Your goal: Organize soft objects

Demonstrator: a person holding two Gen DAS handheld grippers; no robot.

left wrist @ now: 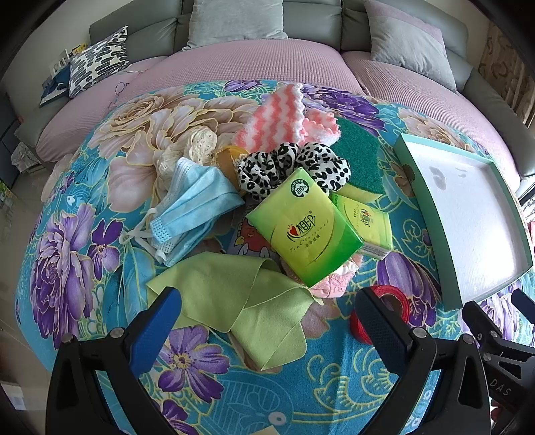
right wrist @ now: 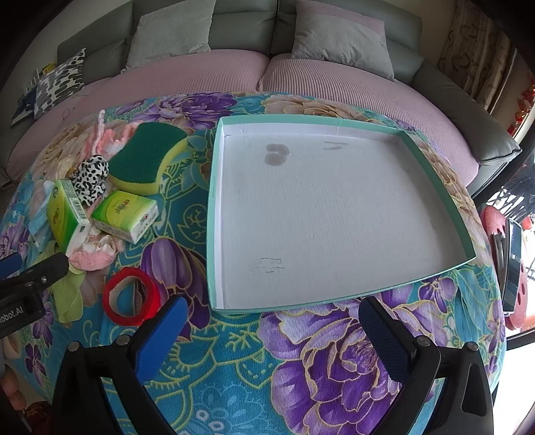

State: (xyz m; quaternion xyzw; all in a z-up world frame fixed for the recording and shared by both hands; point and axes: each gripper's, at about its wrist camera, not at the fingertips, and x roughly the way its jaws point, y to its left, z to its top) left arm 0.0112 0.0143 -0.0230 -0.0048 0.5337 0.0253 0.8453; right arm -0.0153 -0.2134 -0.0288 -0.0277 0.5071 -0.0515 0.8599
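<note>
Plainly, nothing has been sorted yet. The left claw (left wrist: 267, 311) hangs with its jaws apart and empty, just above the near edge of the lime-green cloth (left wrist: 240, 301); the right claw (right wrist: 271, 321) is likewise spread wide and empty, poised in front of the near rim of the teal tray (right wrist: 214, 214), whose white floor holds nothing but a few marks.

Beyond the left claw lies the whole heap: a large green tissue pack (left wrist: 304, 227) resting on a crumpled pink cloth (left wrist: 331, 284), a smaller tissue pack (left wrist: 367, 217) beside it, a leopard-print scrunchie (left wrist: 291, 167), a green-and-yellow sponge (left wrist: 361, 160), a pink-and-white wavy cloth (left wrist: 277, 117), blue face masks (left wrist: 190, 207) and a cream lace piece (left wrist: 197, 150). A red tape roll (right wrist: 132, 296) sits apart, between the heap and the tray.

My judgement is that the task stands at its very start: every soft item is left to move, presumably into the tray.

All of this rests on a desk covered by a turquoise floral cloth (right wrist: 234, 368). Behind it runs a grey sofa (right wrist: 234, 20) with a mauve seat cover, grey cushions (right wrist: 341, 33) and a spotted pillow (left wrist: 97, 60).
</note>
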